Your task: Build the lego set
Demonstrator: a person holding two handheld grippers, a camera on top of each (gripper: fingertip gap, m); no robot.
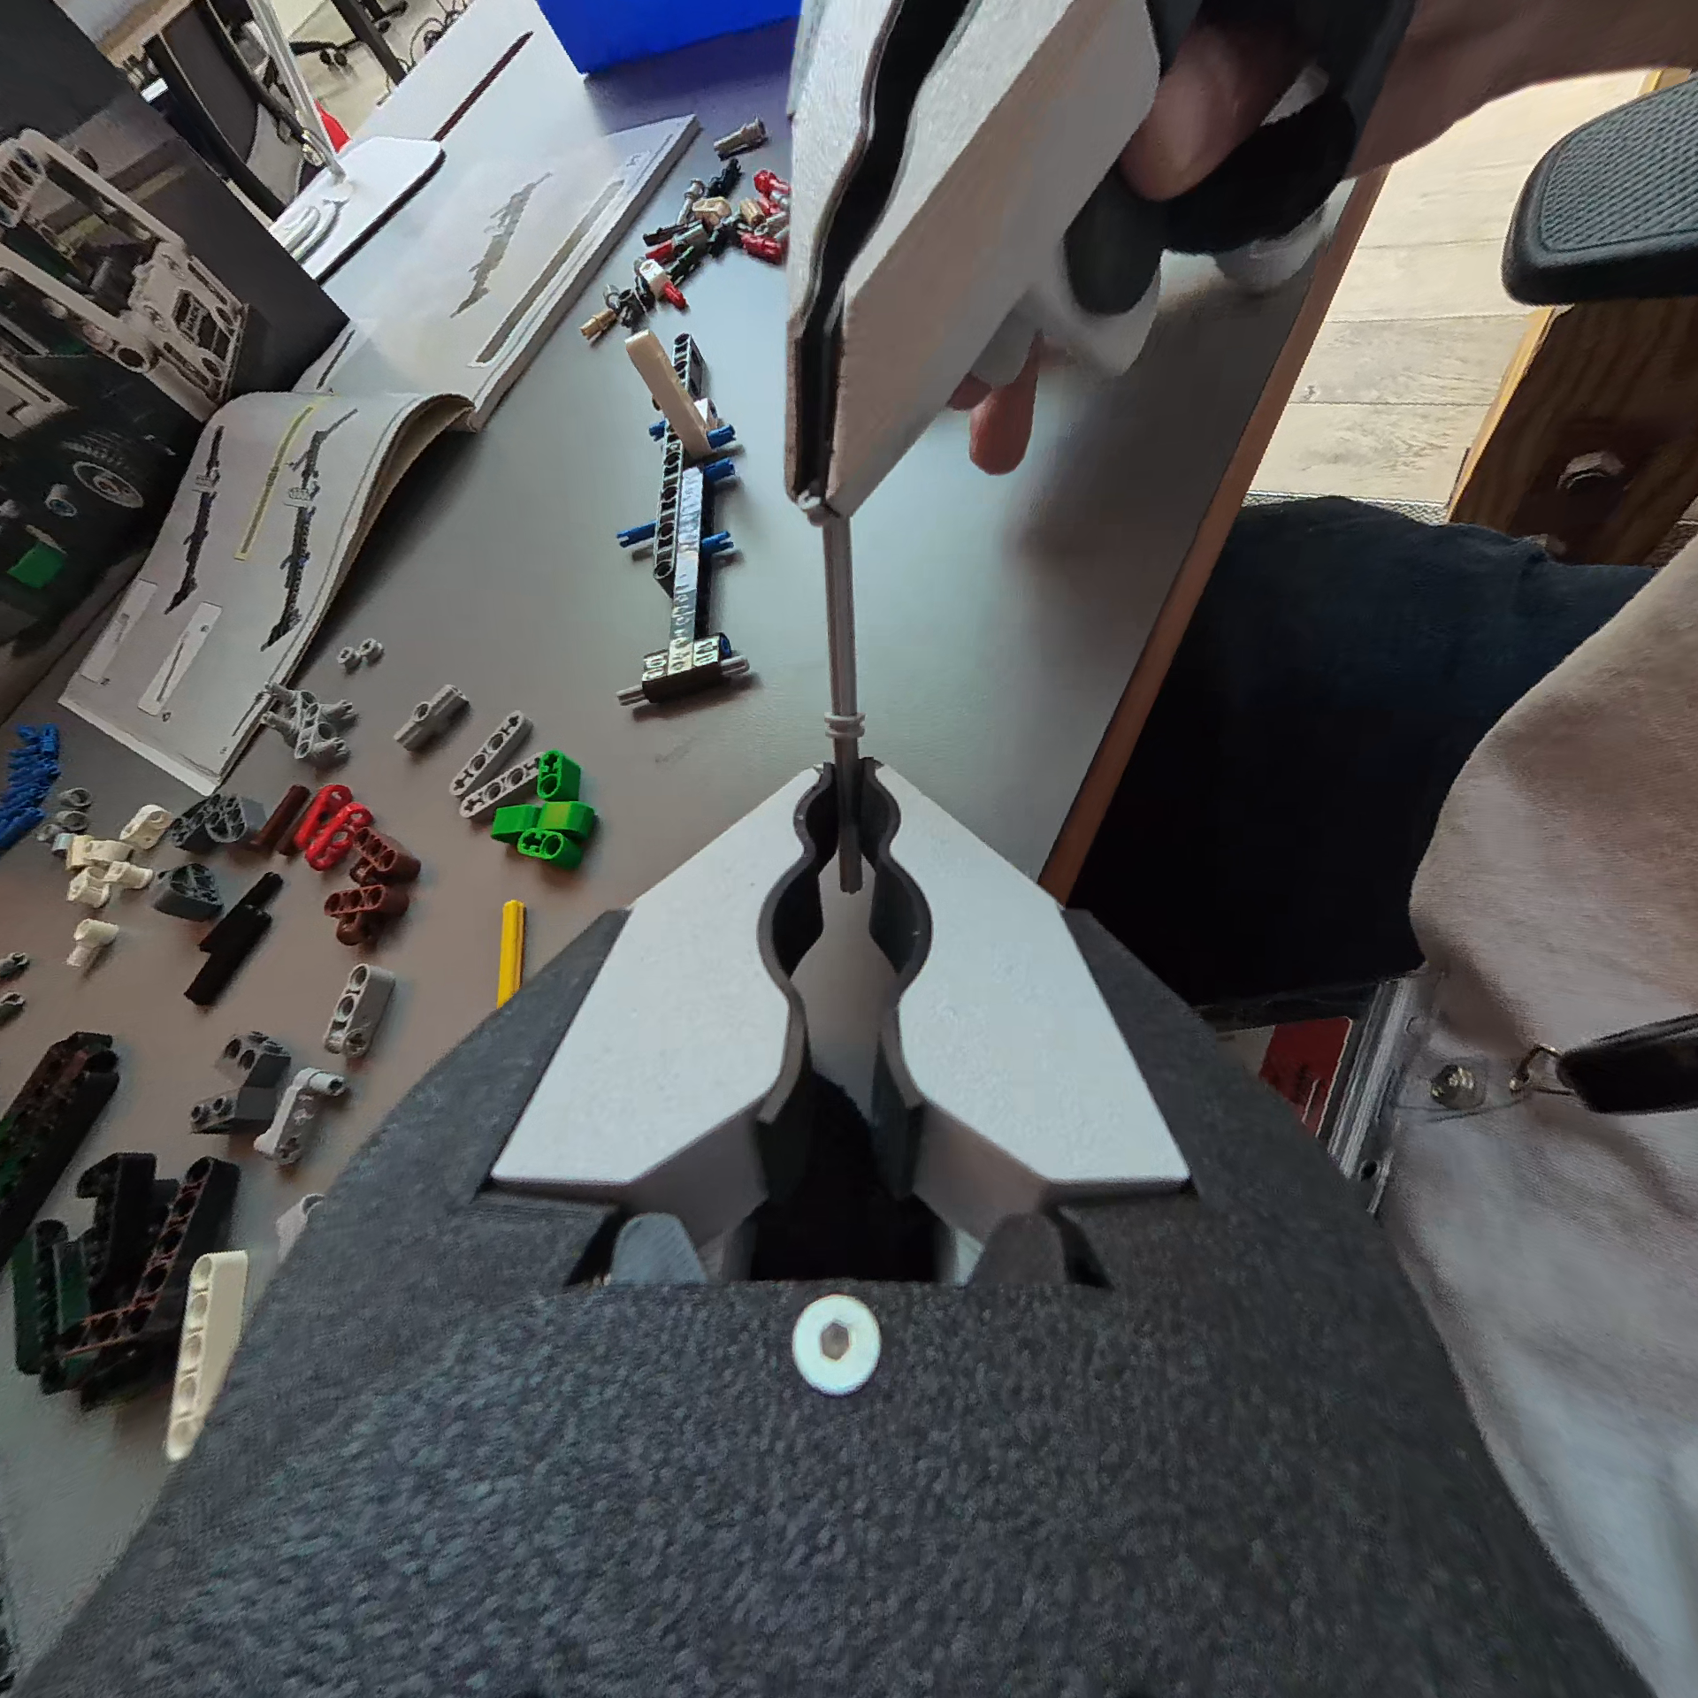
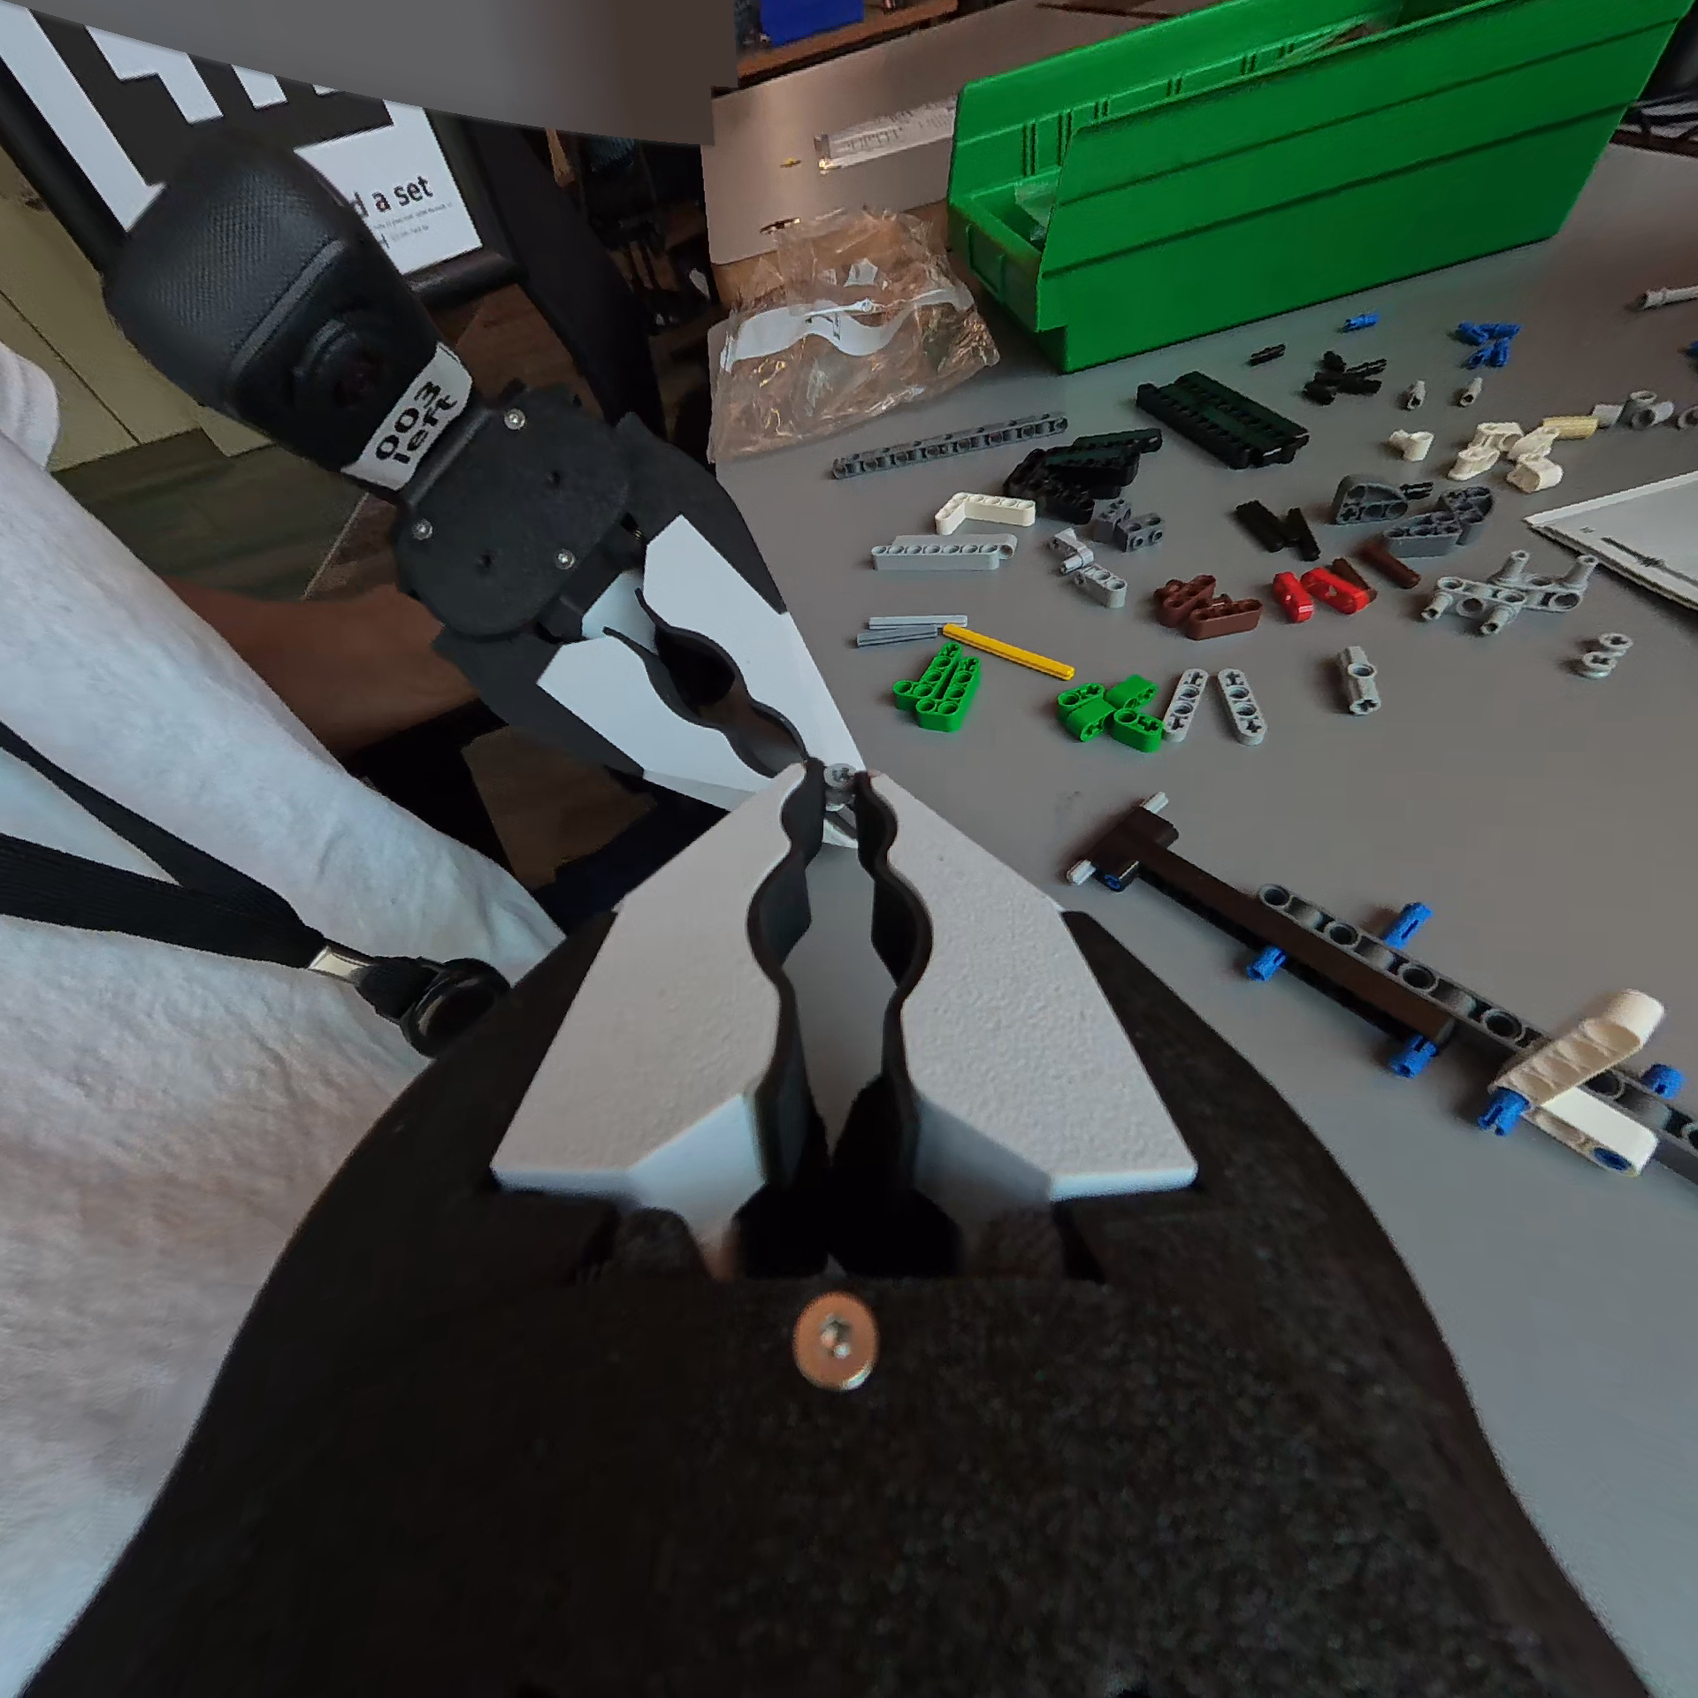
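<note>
A thin grey axle [image 1: 843, 625] with a small ring partway along it is held in the air over the table's near edge. My left gripper [image 1: 850, 809] is shut on its lower end. My right gripper [image 1: 813, 496] comes down from above and is shut on its upper end. In the right wrist view the right gripper [image 2: 838, 790] pinches the axle's tip [image 2: 838, 776], and the left gripper [image 2: 799, 758] meets it from the upper left. A long part-built beam with blue pins [image 1: 684, 533] lies on the table; it also shows in the right wrist view [image 2: 1378, 965].
An open instruction booklet [image 1: 303, 515] lies at the left. Several loose parts are spread out, among them green pieces [image 1: 542, 813] and a yellow axle [image 2: 1006, 650]. A green bin [image 2: 1286, 184] and a plastic bag [image 2: 845, 322] stand at the back. The person's torso is close by. My right fingertips sit around 6 cm from my left ones.
</note>
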